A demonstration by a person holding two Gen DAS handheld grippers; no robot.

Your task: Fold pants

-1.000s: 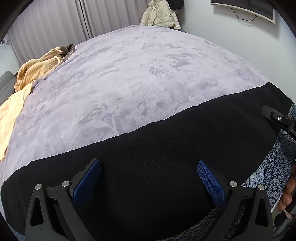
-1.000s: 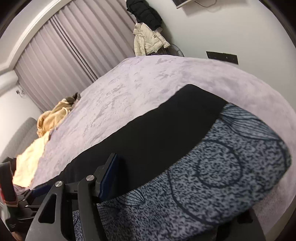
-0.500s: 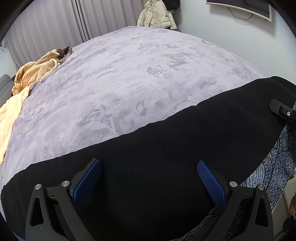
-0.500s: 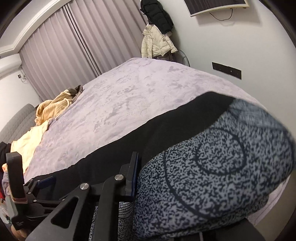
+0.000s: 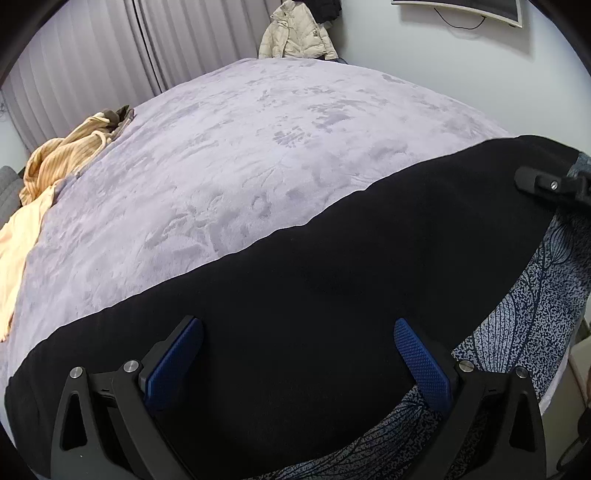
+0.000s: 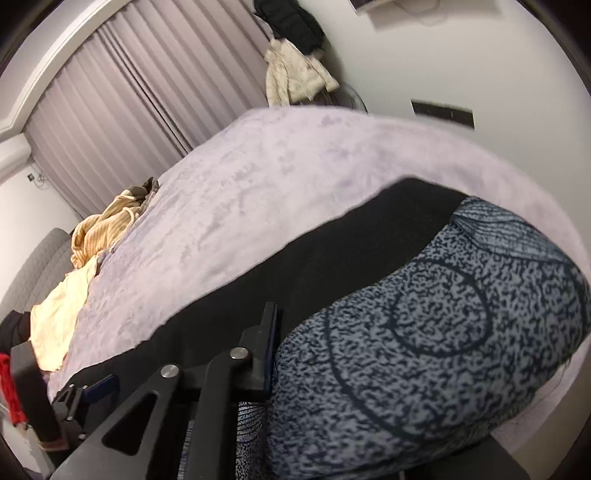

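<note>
The pants lie along the near edge of the bed, a black part (image 5: 332,280) and a blue-grey speckled part (image 5: 535,317) at the right. My left gripper (image 5: 297,362) hovers open over the black cloth, its blue pads wide apart with nothing pinched between them. It also shows at the lower left of the right wrist view as the left gripper (image 6: 92,391). My right gripper (image 6: 284,343) is closing its jaws on a bunched fold of the speckled fabric (image 6: 424,332). That fold hides the far finger. The right gripper (image 5: 554,188) shows at the pants' right end.
The lavender blanket (image 5: 258,155) covers the bed. A yellow striped garment (image 5: 62,158) and a cream cloth (image 5: 18,243) lie at its left edge. Coats (image 5: 295,33) hang at the far wall beside curtains (image 5: 110,55). A grey sofa (image 6: 33,266) stands at the left.
My right gripper's jaws have come together on the speckled fabric and lifted it into a bulge. The left gripper has stayed open in the same place.
</note>
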